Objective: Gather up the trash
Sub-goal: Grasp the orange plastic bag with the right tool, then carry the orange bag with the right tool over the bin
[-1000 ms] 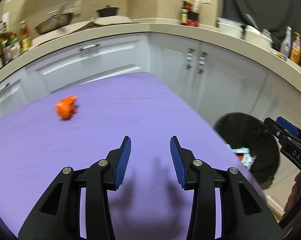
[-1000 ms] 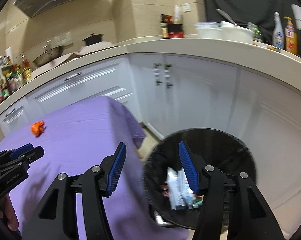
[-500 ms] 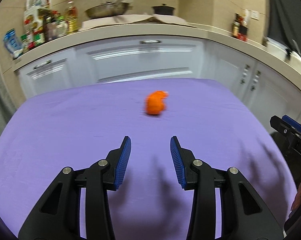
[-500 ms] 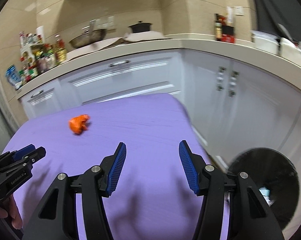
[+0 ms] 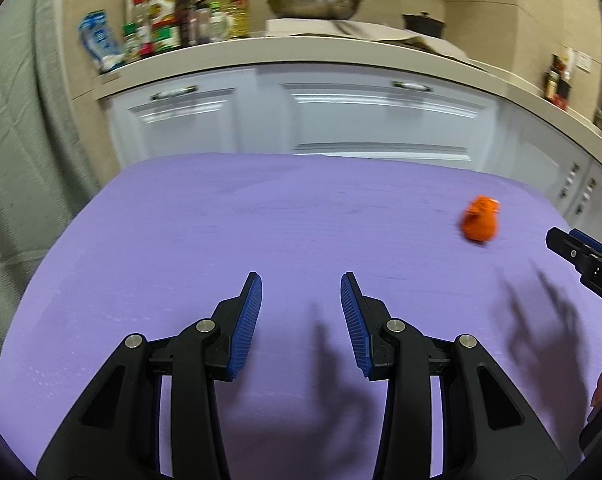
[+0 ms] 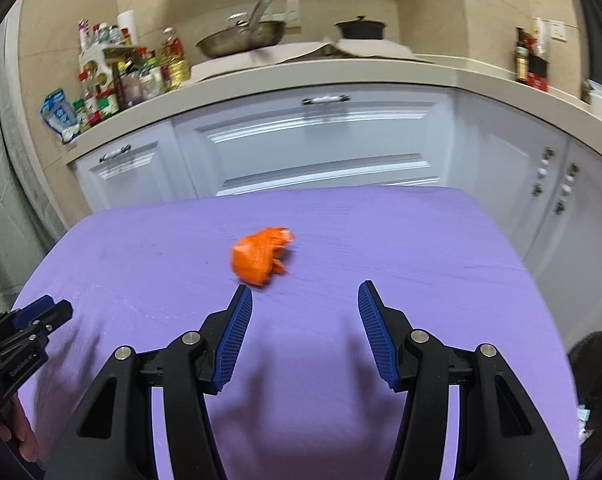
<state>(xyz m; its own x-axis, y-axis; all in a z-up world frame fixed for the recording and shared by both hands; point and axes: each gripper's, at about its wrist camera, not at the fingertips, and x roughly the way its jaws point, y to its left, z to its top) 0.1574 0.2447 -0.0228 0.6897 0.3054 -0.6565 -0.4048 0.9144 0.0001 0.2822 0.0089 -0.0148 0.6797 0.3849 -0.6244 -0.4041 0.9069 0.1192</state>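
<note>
A: Why are you holding the right claw (image 6: 305,300) where it is?

B: You are hovering it over the purple desk (image 6: 421,248) with the crumpled orange wrapper (image 6: 261,256) lying just ahead of its left pad, a little left of the gap. Its jaws are standing apart with nothing between them, so you are likely lining up for the pick; to me you are needing a small shift leftward before closing.

A: And the left claw (image 5: 301,300)?

B: You are holding it apart too, empty, aimed at a bare stretch of the desk. From its camera the wrapper is sitting far off to the right, near the right claw's tip. It is looking like the spare hand, keeping out of the way.

A: How is the trash looking?

B: Small, bright orange, scrunched into a lump with creased folds, slightly blurred. It is resting alone near the middle of the desk, touching nothing else. The black bin (image 6: 597,380) is showing low at the right, beside the desk's edge, with some scraps inside.
</note>
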